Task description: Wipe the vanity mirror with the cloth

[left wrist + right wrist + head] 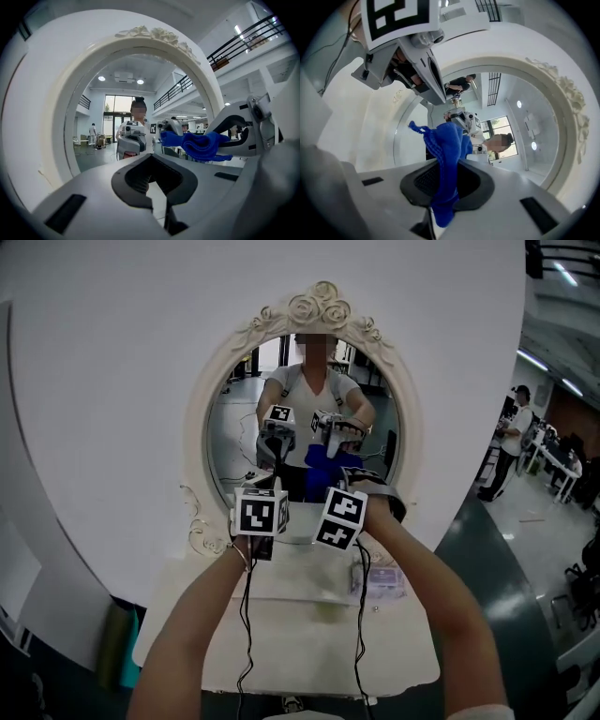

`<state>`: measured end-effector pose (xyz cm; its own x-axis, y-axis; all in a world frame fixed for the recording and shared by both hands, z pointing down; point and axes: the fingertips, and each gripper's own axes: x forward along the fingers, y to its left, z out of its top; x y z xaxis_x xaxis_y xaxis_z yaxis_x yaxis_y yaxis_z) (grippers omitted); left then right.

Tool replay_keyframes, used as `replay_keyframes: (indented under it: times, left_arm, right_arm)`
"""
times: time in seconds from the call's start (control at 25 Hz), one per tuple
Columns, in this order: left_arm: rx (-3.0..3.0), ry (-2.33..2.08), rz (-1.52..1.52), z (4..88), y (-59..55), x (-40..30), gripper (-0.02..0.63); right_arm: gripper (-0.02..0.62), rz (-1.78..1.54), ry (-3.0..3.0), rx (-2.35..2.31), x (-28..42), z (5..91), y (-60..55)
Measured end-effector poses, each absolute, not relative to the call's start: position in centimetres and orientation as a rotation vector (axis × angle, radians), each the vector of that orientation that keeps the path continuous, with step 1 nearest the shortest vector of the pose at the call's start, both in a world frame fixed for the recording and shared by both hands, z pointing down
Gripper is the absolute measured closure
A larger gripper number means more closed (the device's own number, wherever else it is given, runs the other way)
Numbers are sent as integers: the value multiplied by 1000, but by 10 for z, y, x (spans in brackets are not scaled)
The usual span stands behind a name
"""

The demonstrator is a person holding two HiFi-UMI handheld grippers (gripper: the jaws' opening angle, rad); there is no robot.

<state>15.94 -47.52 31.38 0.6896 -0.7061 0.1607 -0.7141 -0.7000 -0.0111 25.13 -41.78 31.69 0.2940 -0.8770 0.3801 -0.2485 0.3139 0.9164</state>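
The oval vanity mirror [235, 418] with its ornate white frame [319, 304] stands upright before me; it also fills the left gripper view [108, 117] and the right gripper view [520, 117]. My right gripper [445, 187] is shut on a blue cloth [447, 145], held close to the lower middle of the glass. In the head view the cloth [323, 465] shows just above the right gripper [352, 482]. My left gripper [152, 180] is shut with nothing in it and hovers beside it [272, 493]. From the left gripper view the cloth [201, 144] hangs to the right.
The mirror stands on a white table [309, 634]. A small clear box [381, 581] lies at its right. Cables [247, 615] hang from both grippers. A person [511, 442] stands in the background at the right. A teal object [129, 652] is at the table's left.
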Motion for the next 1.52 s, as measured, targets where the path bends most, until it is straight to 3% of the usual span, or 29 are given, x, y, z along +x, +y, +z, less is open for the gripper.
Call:
replay_keyframes:
  times: [0.8, 1.04, 1.52]
  left_arm:
    - [3019, -1209, -123, 112, -465, 201, 603]
    - [3050, -1207, -158, 79, -455, 209, 603]
    - [3019, -1209, -113, 94, -459, 218, 601]
  right_arm:
    - [531, -936, -960, 1385, 277, 91, -402]
    - [531, -977, -891, 1377, 281, 72, -410]
    - [531, -969, -875, 1357, 293, 82, -412]
